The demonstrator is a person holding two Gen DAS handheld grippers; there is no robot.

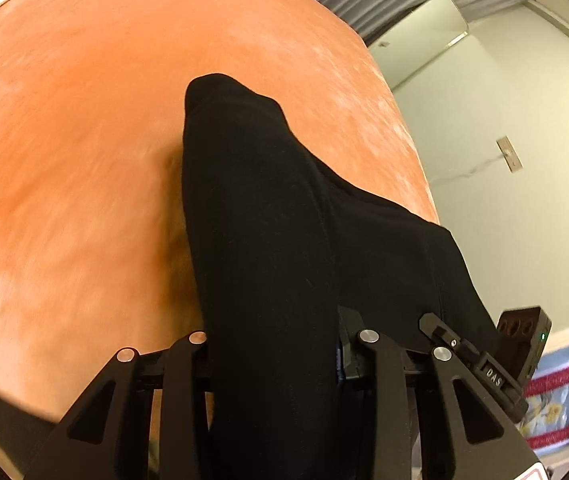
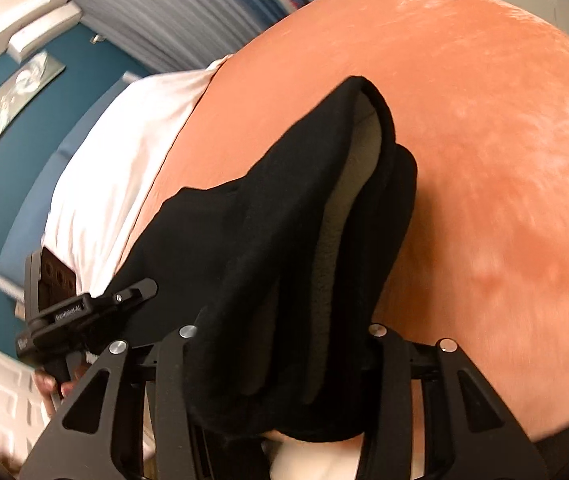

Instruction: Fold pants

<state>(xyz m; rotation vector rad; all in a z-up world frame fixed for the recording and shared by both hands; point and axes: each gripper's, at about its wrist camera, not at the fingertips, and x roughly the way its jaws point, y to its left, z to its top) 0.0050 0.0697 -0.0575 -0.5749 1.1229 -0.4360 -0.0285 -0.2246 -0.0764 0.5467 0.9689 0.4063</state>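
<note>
From the left wrist view, the black pants (image 1: 268, 240) run straight out from between the fingers of the left hand-held gripper (image 1: 280, 344), a thick roll of cloth filling the gap. The jaws stand narrowed around that bundle and appear to pinch it, though the pads themselves are hidden under the fabric. The cloth stretches away over the orange velvet bedspread (image 1: 84, 140) to a rounded end, so its long axis points directly away from the camera, with a second layer spreading off to the right. The right hand-held gripper (image 1: 440, 332) shows at the lower right edge, taking hold of the same garment.

From the right wrist view, the pants (image 2: 268, 240) again fill the gap of the right hand-held gripper (image 2: 280, 344), whose jaws are partly closed on a bunched fold (a pale fleecy lining (image 2: 348, 200) shows inside the opening). Here the garment reaches up and slightly right, ending in an open rounded cuff or hem above the bedspread (image 2: 484, 160). The left hand-held gripper (image 2: 132, 292) sits at the lower left, beside a white pillow (image 2: 124, 160).

I judge the pants soft, limp and fairly light but bulky from the lining; they will sag and bunch wherever unsupported. Gripping near the two corners of one end, through all the layers, should keep the fold even.
</note>
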